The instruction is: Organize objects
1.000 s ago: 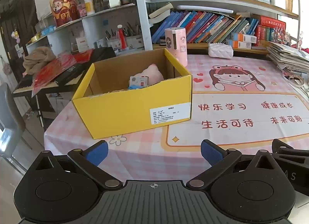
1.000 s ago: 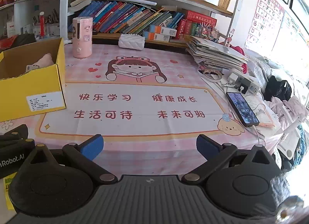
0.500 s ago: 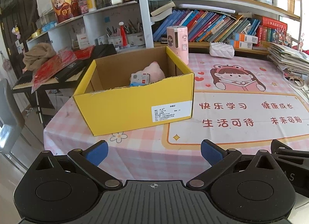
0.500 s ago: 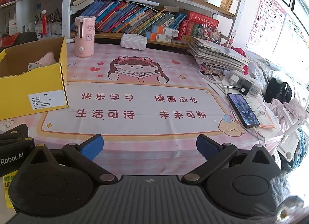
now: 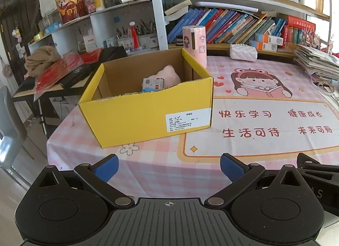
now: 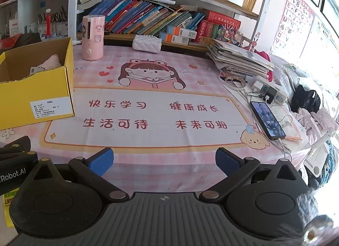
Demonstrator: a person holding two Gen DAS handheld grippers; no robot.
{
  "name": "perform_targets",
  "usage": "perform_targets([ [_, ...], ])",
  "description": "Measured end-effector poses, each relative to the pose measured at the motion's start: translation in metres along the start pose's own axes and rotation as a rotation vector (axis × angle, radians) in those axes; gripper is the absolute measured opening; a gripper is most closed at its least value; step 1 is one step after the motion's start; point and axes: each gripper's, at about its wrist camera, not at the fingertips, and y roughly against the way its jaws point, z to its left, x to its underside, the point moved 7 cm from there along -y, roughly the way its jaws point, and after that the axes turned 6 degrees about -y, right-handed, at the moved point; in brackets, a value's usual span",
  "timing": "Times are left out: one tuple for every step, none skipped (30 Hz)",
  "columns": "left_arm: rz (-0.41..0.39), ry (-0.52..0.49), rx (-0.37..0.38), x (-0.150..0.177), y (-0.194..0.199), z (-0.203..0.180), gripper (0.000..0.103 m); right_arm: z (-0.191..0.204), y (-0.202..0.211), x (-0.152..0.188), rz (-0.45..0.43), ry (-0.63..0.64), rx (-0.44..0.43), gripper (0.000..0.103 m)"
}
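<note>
A yellow cardboard box [image 5: 148, 116] stands open on the pink checked tablecloth [image 5: 148, 165], at the table's left end; it also shows in the right wrist view [image 6: 38, 95]. Inside lie a pink plush toy [image 5: 167, 75] and a small grey-white packet [image 5: 153, 82]. My left gripper [image 5: 169, 166] is open and empty, held off the table's front edge, in front of the box. My right gripper [image 6: 164, 160] is open and empty, off the front edge facing the printed mat [image 6: 152, 116].
A pink cylinder device [image 6: 92, 37] and a white quilted pouch [image 6: 147, 43] stand at the back by the bookshelf. A paper stack [image 6: 239, 59], power strip [image 6: 269, 94] and phone [image 6: 267, 120] lie at the right. A low side table with red bags [image 5: 57, 74] stands left.
Both grippers have risen and drawn slightly back, so the box and table sit lower in view. Both stay open and empty.
</note>
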Motion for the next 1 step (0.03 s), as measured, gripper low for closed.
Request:
perform_targets([
  [0.004,0.000,0.002,0.0004,-0.0009,0.0001,0.103,0.0000,-0.0014,0.0006,0.003,0.001,0.000,0.103],
])
